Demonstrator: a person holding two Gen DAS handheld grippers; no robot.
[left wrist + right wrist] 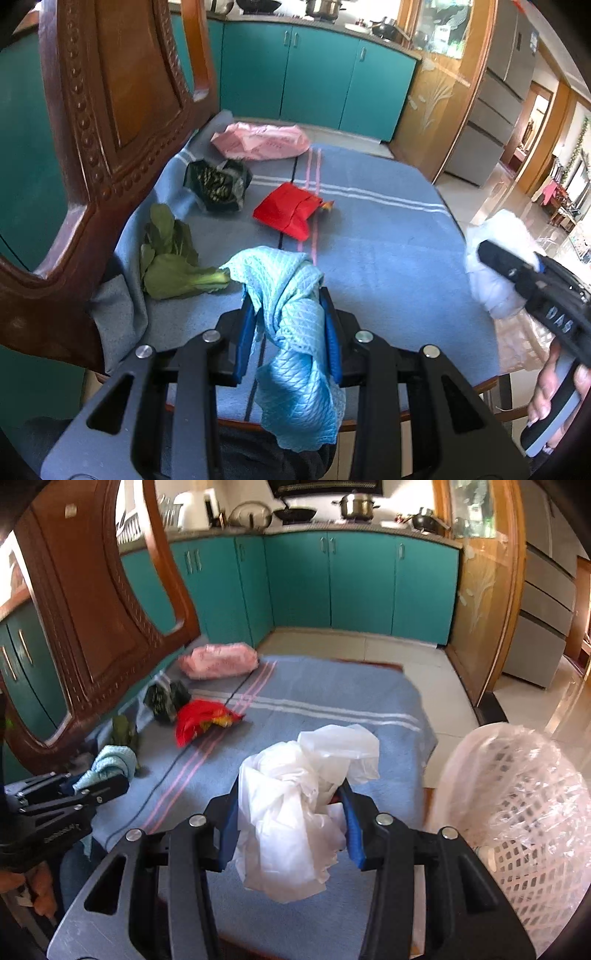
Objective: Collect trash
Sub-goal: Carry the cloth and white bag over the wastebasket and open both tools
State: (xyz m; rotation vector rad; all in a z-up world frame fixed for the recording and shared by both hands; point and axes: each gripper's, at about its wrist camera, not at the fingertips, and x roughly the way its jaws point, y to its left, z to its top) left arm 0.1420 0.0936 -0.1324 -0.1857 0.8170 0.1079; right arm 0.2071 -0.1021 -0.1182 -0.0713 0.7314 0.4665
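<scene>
My left gripper (290,314) is shut on a light blue cloth (291,332) that hangs down over the near table edge. My right gripper (288,805) is shut on a crumpled white plastic bag (295,812), held above the table beside a white mesh bin (517,830) lined with clear plastic. On the blue tablecloth (388,240) lie a red wrapper (288,210), a dark green snack bag (216,182), a pink plastic bag (262,142) and a leafy green vegetable (173,262). The right gripper with the white bag also shows in the left wrist view (495,266).
A carved wooden chair back (103,129) stands at the table's left side. Teal kitchen cabinets (314,74) run along the far wall. A wooden partition (443,103) and a grey fridge (491,110) stand to the right. The bin stands off the table's right edge.
</scene>
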